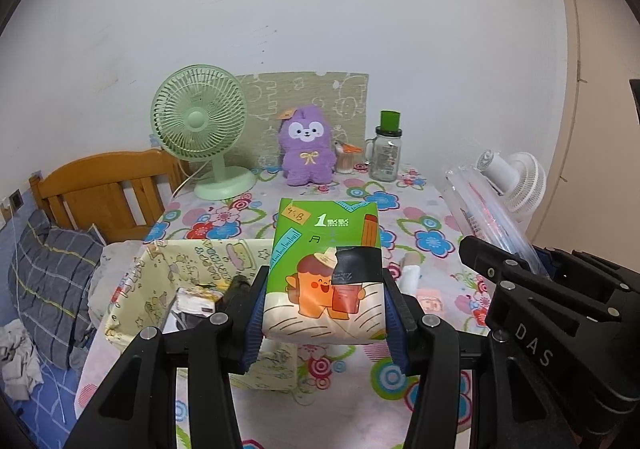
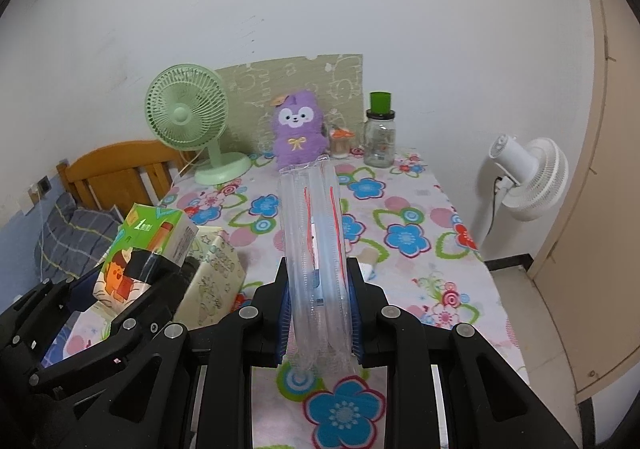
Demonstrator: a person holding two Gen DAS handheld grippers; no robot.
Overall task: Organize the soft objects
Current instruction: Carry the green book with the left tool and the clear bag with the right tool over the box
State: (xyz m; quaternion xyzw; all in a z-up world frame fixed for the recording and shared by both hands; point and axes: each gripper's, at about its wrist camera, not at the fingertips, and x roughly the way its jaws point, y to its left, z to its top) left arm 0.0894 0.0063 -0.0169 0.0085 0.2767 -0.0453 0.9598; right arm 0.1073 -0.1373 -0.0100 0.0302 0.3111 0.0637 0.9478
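We have the green tissue pack (image 1: pixel 326 273) up off the worktop (image 1: pixel 424 217), pinched across its width by the jaws of the left gripper (image 1: pixel 325 315); soft wrapper, cartoon figure and a black patch on its face, a small orange price sticker at the top corner, sides dimpled a little where the pads press. It hangs just beside and above the pale yellow fabric bin (image 1: pixel 160 281), which already holds some small dark and white items we cannot identify. The right gripper (image 2: pixel 320 313) has its jaws closed on a long clear plastic sleeve (image 2: pixel 314 233) with red stripes, apparently a stack of disposable cups, angled up and away over the flowered cloth. We judge the step to be carrying, both loads lifted and neither yet put down. Next move likely calls for bringing the pack over the bin's open mouth, lowering it clear of the rim, then releasing. Behind: purple plush toy (image 1: pixel 307 147), green desk fan (image 1: pixel 202 129), glass jar (image 1: pixel 386 151), white fan (image 1: pixel 516 179).
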